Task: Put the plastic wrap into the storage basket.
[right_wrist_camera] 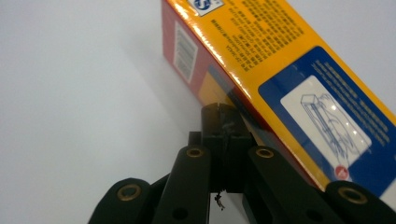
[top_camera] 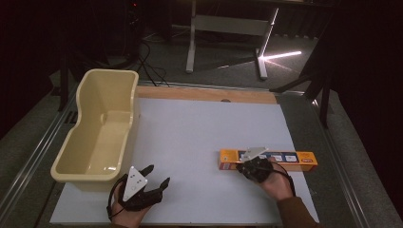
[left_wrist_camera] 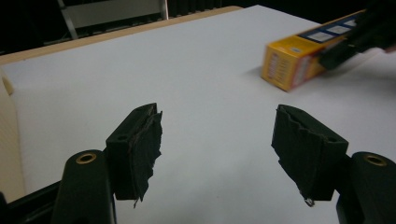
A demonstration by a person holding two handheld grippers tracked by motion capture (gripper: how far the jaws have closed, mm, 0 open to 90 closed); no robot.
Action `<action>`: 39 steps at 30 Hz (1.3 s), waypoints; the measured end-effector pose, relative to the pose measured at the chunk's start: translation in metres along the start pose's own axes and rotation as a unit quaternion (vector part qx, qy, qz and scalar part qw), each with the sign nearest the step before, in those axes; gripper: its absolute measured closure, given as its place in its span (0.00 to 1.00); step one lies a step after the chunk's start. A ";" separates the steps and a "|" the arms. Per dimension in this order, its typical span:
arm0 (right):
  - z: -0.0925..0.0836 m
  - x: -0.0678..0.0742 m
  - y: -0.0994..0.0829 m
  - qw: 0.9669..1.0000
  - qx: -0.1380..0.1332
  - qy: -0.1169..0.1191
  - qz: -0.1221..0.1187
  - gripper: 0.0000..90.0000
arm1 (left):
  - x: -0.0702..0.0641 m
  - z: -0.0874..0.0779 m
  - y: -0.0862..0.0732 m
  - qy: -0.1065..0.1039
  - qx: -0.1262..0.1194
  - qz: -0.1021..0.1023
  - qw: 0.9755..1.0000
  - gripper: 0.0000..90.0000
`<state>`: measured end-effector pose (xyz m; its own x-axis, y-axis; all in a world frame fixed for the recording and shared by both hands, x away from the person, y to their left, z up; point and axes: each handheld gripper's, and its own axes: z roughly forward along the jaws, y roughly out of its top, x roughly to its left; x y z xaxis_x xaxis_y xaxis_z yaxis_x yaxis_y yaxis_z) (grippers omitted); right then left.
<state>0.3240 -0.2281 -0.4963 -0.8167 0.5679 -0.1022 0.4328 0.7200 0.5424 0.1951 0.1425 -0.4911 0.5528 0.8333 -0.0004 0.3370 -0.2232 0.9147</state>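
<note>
High view: a white worktop (top_camera: 199,142) carries a cream plastic tub (top_camera: 97,128) at its left edge and a long yellow carton with blue panels (top_camera: 285,159) lying flat toward the right, well apart from the tub. The left hand-held gripper (top_camera: 157,178), near the tub's front corner, has its jaws spread apart with nothing between them; in the left gripper view its pads (left_wrist_camera: 140,149) hover over bare worktop, the carton beyond at upper right. The right hand-held gripper (top_camera: 252,166) sits at the carton's near long side, jaws pressed together; in the right gripper view the joined tips touch the carton's side face, below its barcode (right_wrist_camera: 184,51).
</note>
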 end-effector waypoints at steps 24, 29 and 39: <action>-0.033 -0.097 -0.003 0.995 -0.061 -0.006 0.085 0.27 | -0.001 0.001 0.000 -0.003 0.003 0.000 1.000 0.36; -0.029 -0.112 -0.014 0.997 -0.021 -0.017 0.077 0.18 | 0.001 0.000 0.000 -0.002 0.002 -0.004 1.000 0.36; -0.021 -0.128 -0.033 0.997 0.048 -0.001 0.058 0.17 | 0.000 0.001 -0.001 -0.004 0.005 -0.006 1.000 0.36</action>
<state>0.4065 -0.3333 -0.4840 -0.7586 0.6500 -0.0446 0.5590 0.6845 0.4680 0.1959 0.1421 -0.4927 0.5538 0.8325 -0.0148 0.3509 -0.2173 0.9108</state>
